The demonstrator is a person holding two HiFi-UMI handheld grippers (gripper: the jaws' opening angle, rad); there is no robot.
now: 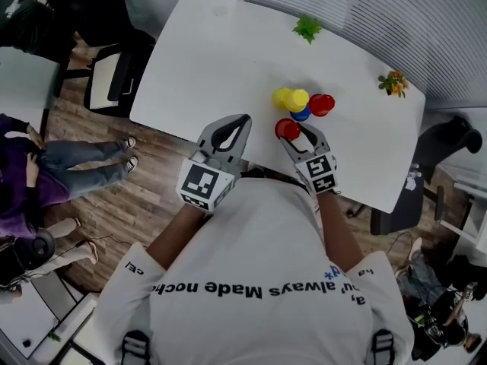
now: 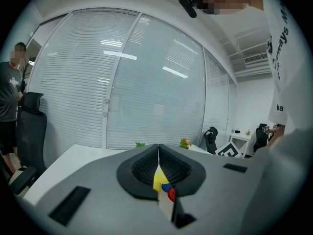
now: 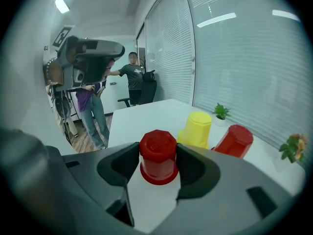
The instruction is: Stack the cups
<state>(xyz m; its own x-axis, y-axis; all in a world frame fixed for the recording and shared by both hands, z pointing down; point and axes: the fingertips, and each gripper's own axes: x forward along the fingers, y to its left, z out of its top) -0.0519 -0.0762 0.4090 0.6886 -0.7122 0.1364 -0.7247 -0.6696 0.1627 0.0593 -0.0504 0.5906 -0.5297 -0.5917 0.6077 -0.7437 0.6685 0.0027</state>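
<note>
white t-shirt (image 1: 259, 280) with dark lettering fills the bottom of the head view, and both forearms reach toward 12 o'clock over the near edge of a white tabletop (image 1: 221, 59).

left tongs (image 2: 157, 148) sit at about 10 o'clock from the shirt, near the edge of the tabletop. their tips are pressed together and nothing is between them. through the narrow slit below the tips, the left gripper view shows slivers of yellow, blue and red from the cups beyond.

right tongs (image 3: 157, 153) are clamped on a red cup (image 3: 157, 146) that is upside down, with one pad against each side of it. whether its rim touches the tabletop cannot be told.

just past the red cup, from 12 to 2 o'clock, stands a tight group of other cups. a yellow cup (image 1: 291, 98) is upside down at 12 o'clock, and a blue cup (image 1: 301, 114) sits just beside it. a second red cup (image 1: 321, 104) is at 2 o'clock, and in the right gripper view it seems to lean.

a small green plant (image 1: 307, 28) stands at the far edge of the tabletop at 12 o'clock. a small plant with orange flowers (image 1: 393, 83) stands at 2 o'clock near the right edge.

at 9 o'clock, off the tabletop, are a dark office chair (image 1: 114, 74) and the jeans-clad legs of a seated person (image 1: 84, 166) on a wood floor (image 1: 144, 204).
</note>
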